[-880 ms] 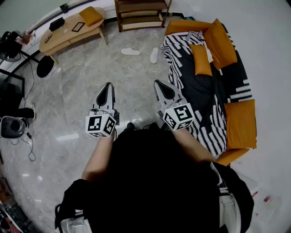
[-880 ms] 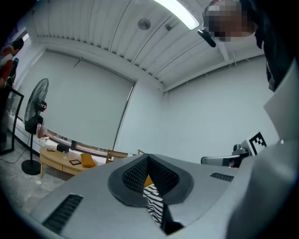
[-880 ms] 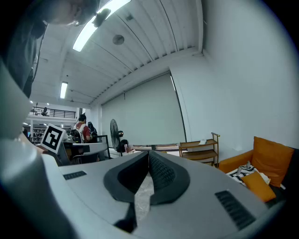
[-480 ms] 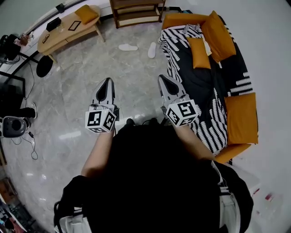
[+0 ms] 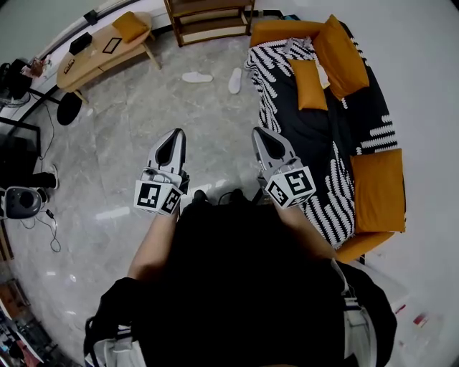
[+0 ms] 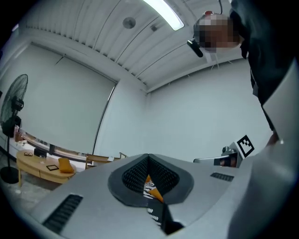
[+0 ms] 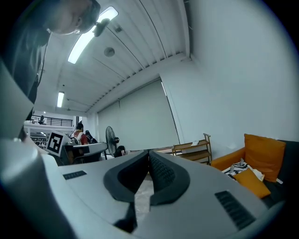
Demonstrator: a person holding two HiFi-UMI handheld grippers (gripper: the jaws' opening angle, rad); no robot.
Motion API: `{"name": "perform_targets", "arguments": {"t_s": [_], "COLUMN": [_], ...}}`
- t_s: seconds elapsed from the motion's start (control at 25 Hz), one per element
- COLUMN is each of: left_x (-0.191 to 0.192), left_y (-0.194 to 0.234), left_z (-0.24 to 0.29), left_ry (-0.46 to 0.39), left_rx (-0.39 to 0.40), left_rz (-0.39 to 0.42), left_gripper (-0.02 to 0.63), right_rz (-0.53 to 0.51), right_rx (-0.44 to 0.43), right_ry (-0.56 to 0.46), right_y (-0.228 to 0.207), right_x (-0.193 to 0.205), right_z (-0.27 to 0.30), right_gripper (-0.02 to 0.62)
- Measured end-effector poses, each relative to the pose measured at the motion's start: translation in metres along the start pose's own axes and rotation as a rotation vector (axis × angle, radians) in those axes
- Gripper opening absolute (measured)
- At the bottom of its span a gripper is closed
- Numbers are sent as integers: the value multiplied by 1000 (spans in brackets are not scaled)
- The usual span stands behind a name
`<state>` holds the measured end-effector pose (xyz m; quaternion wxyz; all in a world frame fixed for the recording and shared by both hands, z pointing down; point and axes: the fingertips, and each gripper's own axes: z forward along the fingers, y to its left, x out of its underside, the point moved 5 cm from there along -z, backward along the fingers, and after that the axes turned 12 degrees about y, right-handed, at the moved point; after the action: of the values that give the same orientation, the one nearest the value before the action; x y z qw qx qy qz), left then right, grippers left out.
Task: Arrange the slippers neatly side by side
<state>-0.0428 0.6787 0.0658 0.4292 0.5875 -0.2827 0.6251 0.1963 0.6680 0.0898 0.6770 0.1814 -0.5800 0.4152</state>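
Observation:
Two white slippers lie apart on the grey marble floor far ahead: one (image 5: pixel 196 77) lies crosswise, the other (image 5: pixel 234 80) points lengthwise beside the sofa. Both grippers are held at waist height, well short of them. My left gripper (image 5: pixel 174 136) is shut with nothing in it, its tips touching in the left gripper view (image 6: pixel 148 156). My right gripper (image 5: pixel 260 134) is also shut and empty, its jaws meeting at the tip in the right gripper view (image 7: pixel 148 152). Neither gripper view shows the slippers.
An orange sofa (image 5: pixel 373 193) with a black-and-white throw and orange cushions runs along the right. A wooden shelf (image 5: pixel 208 13) stands at the back, a low wooden table (image 5: pixel 93 54) at back left. A fan base (image 5: pixel 70 105) and cables sit on the left.
The person has stepped forward a little: the slippers, table and shelf have slid up and left in the head view. Both grippers stay shut and keep their pose.

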Motion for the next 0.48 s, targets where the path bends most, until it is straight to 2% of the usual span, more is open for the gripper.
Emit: {"name": "perform_targets", "arguments": {"t_s": [0.12, 0.28, 0.48], "left_x": [10, 23, 37], "left_y": [-7, -11, 13], "left_z": [11, 21, 51], "left_ry": [24, 68, 108], "left_rx": [-7, 24, 10], "left_rz": [-13, -23, -80], "left_gripper": [15, 15, 15], "right_rz": [-2, -3, 2], "right_rx": [-19, -54, -61], "right_ry": [21, 49, 90], "right_y": [-13, -26, -48], "right_x": [9, 19, 17], "right_z": [0, 11, 45], "right_gripper": [32, 32, 32]}}
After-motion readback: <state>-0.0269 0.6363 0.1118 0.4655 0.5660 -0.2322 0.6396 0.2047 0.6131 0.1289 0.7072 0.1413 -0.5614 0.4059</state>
